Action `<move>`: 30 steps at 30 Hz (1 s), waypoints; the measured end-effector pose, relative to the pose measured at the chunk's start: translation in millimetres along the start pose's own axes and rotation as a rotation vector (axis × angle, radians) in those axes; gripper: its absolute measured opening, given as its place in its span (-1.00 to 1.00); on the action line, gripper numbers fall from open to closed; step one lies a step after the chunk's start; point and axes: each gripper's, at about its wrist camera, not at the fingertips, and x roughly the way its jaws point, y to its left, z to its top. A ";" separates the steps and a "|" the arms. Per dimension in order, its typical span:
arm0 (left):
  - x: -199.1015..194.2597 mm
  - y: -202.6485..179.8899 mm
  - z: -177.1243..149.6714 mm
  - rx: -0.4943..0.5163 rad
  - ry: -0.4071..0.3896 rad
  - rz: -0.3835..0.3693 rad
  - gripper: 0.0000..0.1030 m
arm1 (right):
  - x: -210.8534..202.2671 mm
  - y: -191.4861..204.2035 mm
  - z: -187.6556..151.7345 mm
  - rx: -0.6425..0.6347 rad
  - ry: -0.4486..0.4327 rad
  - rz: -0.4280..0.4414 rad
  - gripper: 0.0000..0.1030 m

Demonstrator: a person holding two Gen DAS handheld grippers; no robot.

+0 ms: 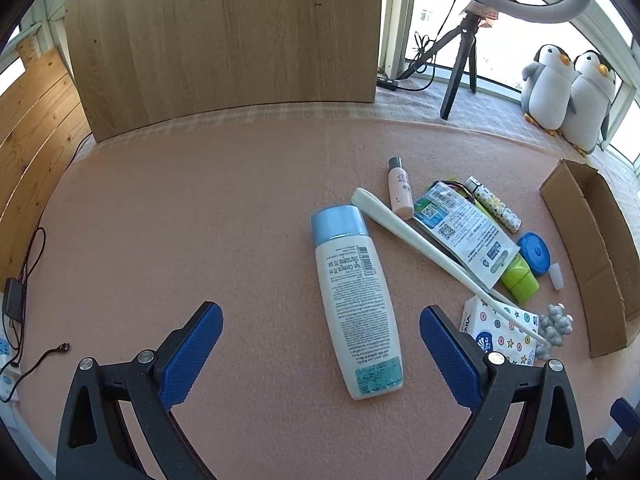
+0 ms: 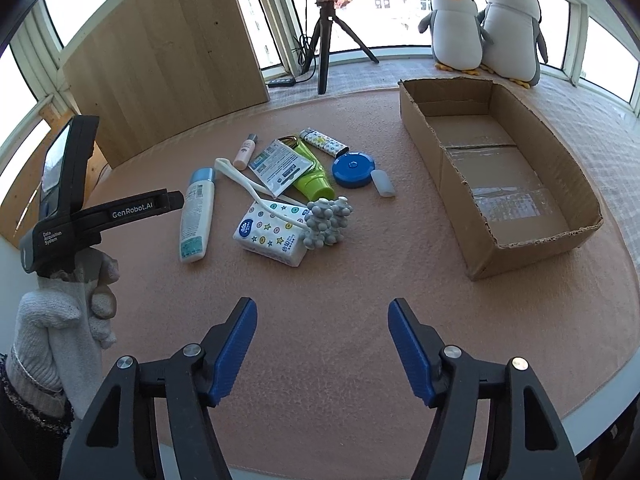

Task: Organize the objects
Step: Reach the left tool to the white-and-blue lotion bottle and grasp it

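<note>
A white lotion bottle [image 1: 354,300] with a light-blue cap lies flat between the open fingers of my left gripper [image 1: 320,320]; the bottle [image 2: 196,212] lies left of the pile in the right wrist view. The pile holds a small pink bottle [image 2: 245,153], a long white shoehorn [image 1: 432,256], a sachet [image 2: 280,166], a green tube [image 2: 314,178], a patterned lighter [image 2: 324,142], a blue round case [image 2: 353,170], a tissue pack [image 2: 274,236] and a grey knobby ball [image 2: 328,220]. An open cardboard box [image 2: 448,176] stands at the right. My right gripper [image 2: 322,320] is open over bare mat.
A wooden panel [image 2: 168,60] stands at the back left. A ring-light tripod [image 2: 324,40] and two plush penguins [image 2: 486,28] stand by the window. Cables and a power strip [image 1: 12,320] lie at the table's left edge. A gloved hand [image 2: 60,320] holds the left gripper.
</note>
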 end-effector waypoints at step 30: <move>48.0 -8.8 -31.4 -0.034 0.131 -0.169 -0.01 | 11.9 1.6 -1.3 -0.021 0.034 0.000 0.25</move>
